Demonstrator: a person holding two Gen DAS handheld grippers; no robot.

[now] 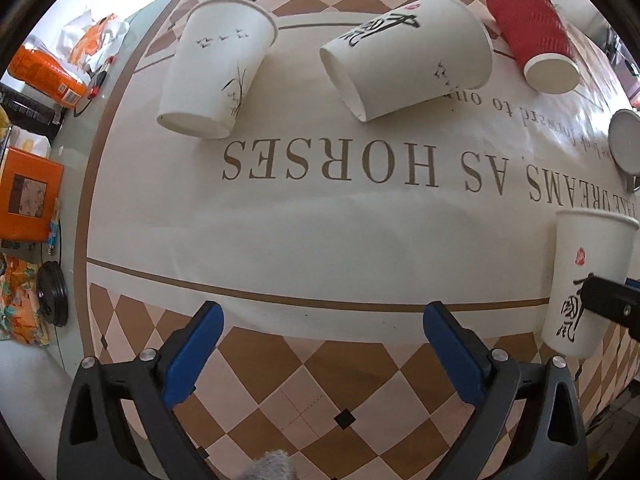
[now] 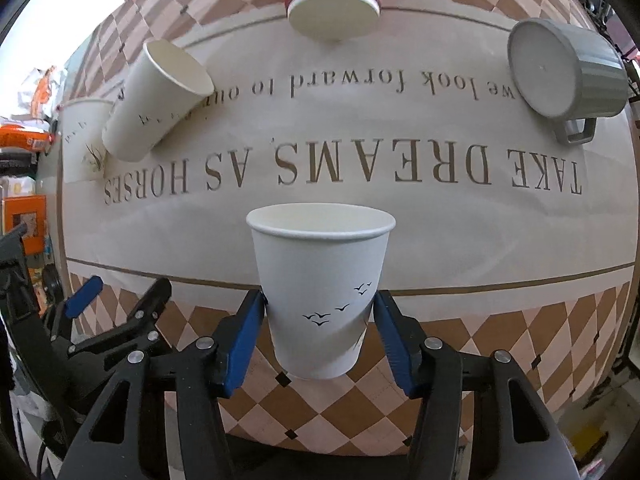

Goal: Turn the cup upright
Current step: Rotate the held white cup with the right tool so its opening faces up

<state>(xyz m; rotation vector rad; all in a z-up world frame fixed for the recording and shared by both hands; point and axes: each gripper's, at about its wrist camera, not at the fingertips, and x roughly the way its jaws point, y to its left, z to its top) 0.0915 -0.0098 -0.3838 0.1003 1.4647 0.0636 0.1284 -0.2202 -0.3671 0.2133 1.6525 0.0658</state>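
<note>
Two grippers are over the tabletop (image 2: 500, 232), which is covered with a smooth glossy cloth, cream in the middle with printed brown letters and a brown and pink diamond pattern at the border.

The right gripper (image 2: 320, 320) holds a white paper cup (image 2: 322, 280) between its blue pads: the left pad presses on the cup wall, the right pad is at the wall too, so the gripper is pinching the cup. This cup stands upright, open rim on top, thin rolled lip, small black birds printed on the smooth tapered side. Its base is just above or on the diamond border; I cannot tell which.

The left gripper (image 1: 320, 340) is spread wide with nothing between its blue pads, only the checked cloth under it.

Far ahead of the left gripper, a white cup with reeds (image 1: 218, 68) stands upside down, and to the right of it a white cup with black calligraphy (image 1: 408, 62) lies on its side. Further right a red cup (image 1: 532, 40) with ribbed, wavy paper skin stands upside down. Ahead and to the right of the right gripper, a grey ribbed mug (image 2: 564, 68) with a square handle is also bottom up.
</note>
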